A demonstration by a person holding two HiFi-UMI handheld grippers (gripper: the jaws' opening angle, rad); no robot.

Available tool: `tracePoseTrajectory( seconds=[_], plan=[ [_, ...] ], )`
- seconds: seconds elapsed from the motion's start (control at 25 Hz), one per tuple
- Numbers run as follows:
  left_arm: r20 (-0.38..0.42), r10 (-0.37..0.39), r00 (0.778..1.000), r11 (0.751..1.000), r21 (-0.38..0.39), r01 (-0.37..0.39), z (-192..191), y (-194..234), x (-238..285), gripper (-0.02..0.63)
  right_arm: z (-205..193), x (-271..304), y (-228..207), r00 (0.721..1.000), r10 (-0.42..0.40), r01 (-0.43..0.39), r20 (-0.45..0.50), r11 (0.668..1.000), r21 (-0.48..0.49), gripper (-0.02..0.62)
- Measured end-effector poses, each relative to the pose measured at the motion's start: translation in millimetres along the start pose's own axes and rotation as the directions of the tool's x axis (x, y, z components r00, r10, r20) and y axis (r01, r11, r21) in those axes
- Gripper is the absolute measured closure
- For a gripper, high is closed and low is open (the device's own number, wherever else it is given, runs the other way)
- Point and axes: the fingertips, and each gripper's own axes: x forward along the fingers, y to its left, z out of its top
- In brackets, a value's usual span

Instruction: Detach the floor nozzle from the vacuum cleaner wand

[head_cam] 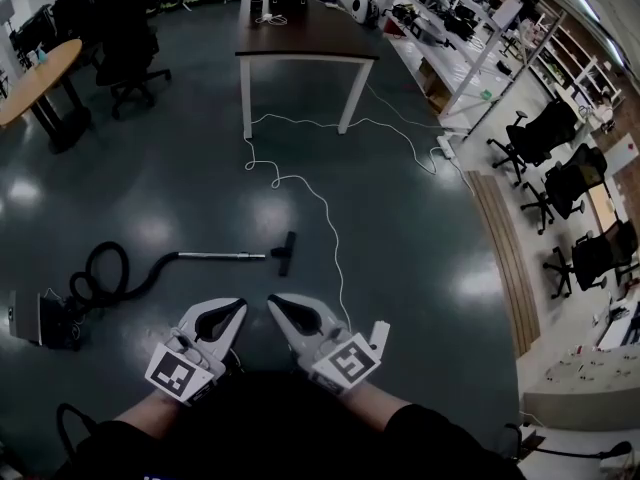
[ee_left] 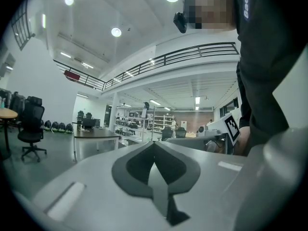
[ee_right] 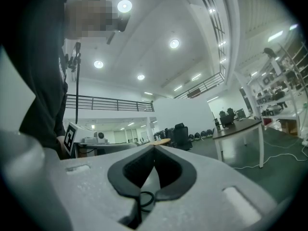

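Note:
The vacuum cleaner lies on the dark floor in the head view. Its body (head_cam: 38, 318) is at the left, and a black hose (head_cam: 105, 271) loops from it to the silver wand (head_cam: 212, 256). The black floor nozzle (head_cam: 287, 253) sits on the wand's right end. Both grippers are held close to my body, well short of the vacuum. The left gripper (head_cam: 239, 306) and the right gripper (head_cam: 272, 301) are both shut and empty, with their tips near each other. In its own view the left gripper (ee_left: 154, 143) points level across the room, and so does the right gripper (ee_right: 154, 147).
A white cable (head_cam: 322, 204) snakes over the floor from a dark-topped table (head_cam: 305, 40) past the nozzle. Office chairs (head_cam: 562, 183) and shelving line the right side. A round table (head_cam: 40, 73) and a black chair (head_cam: 130, 60) stand at the back left.

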Motion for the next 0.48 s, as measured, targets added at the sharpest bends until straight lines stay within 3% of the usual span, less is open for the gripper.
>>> tracePoseTrajectory(
  seconds=[0.48],
  plan=[
    [-0.003,0.025,1.0,1.0,-0.001,-0.025,1,11,1,0.604,-6,4,-5,1.0,-0.003,0.002,-0.008,1.0,-0.028,0.595]
  ],
)
